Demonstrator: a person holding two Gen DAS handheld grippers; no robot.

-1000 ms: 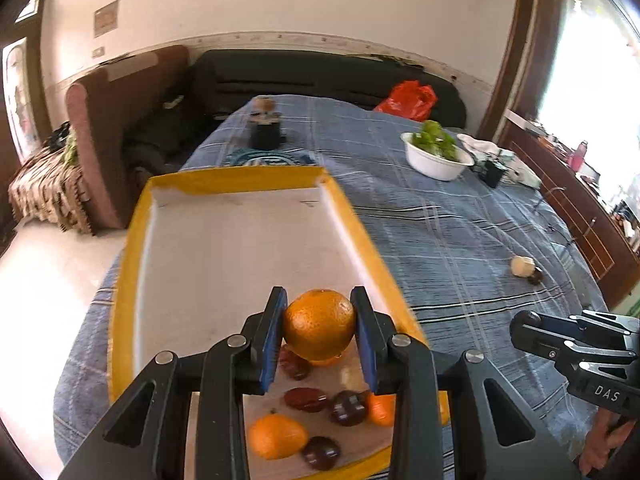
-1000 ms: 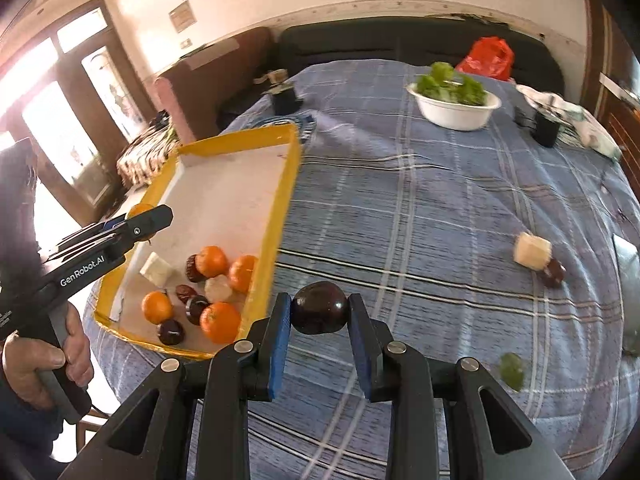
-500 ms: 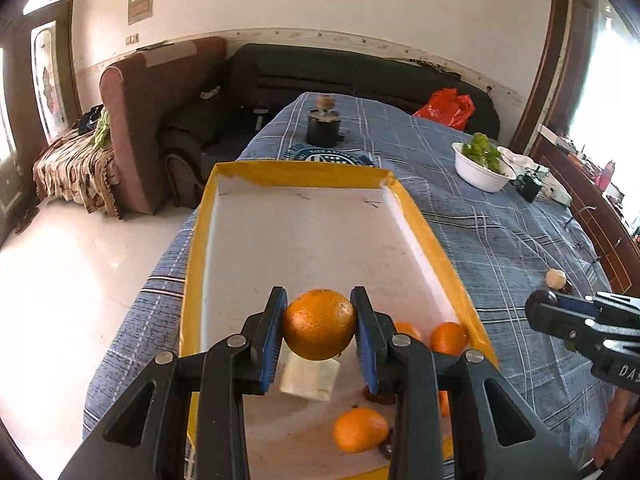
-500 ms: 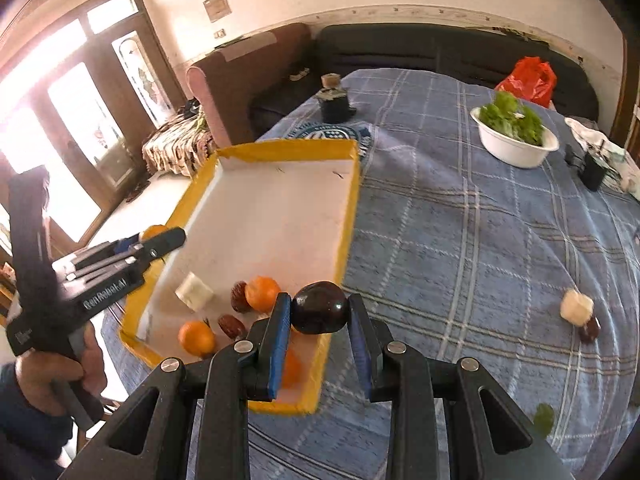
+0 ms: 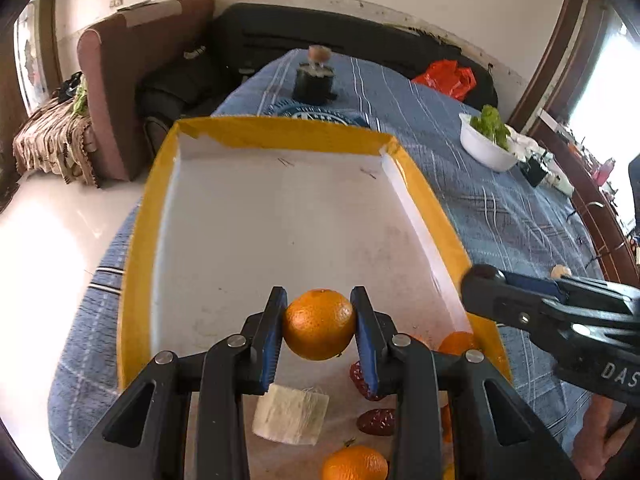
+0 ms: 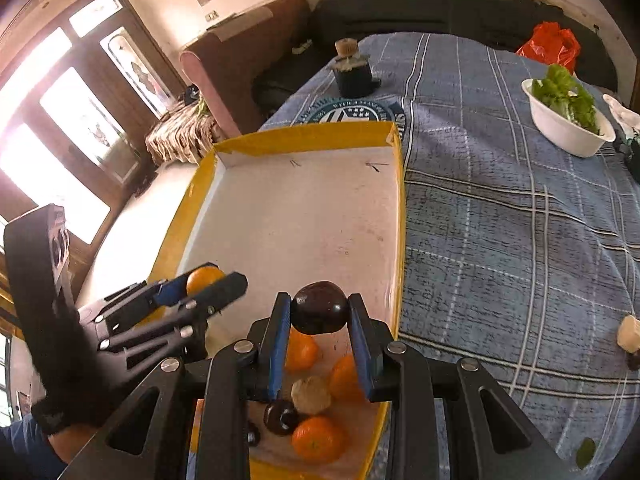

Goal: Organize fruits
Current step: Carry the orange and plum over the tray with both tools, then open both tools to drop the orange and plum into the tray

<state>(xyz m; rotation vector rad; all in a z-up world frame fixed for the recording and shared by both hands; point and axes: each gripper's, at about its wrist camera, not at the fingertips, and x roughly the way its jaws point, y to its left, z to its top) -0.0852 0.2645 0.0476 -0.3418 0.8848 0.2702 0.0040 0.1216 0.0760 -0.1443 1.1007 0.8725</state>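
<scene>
My left gripper (image 5: 319,326) is shut on an orange (image 5: 319,324), held above the near part of the yellow-rimmed white tray (image 5: 248,208). My right gripper (image 6: 320,309) is shut on a dark plum (image 6: 320,307), hovering over the tray's (image 6: 304,216) near right side. Below it lie several oranges (image 6: 318,438), a dark plum (image 6: 280,416) and a pale chunk (image 6: 310,394). In the left wrist view a white cube (image 5: 290,414), dark red dates (image 5: 376,422) and another orange (image 5: 354,462) rest on the tray floor. The left gripper (image 6: 208,286) with its orange shows at the tray's left edge.
The tray sits on a blue checked cloth (image 6: 500,216). A white bowl of greens (image 6: 568,120), a dark jar (image 6: 354,74) and a red bag (image 6: 554,42) stand farther back. A pale chunk (image 6: 628,334) and a green leaf (image 6: 586,450) lie on the cloth at right. A person's hand (image 5: 600,436) holds the right gripper.
Both grippers have moved left and forward over the tray, each keeping its fruit. The right gripper came from above the cloth to above the tray's near right corner.
</scene>
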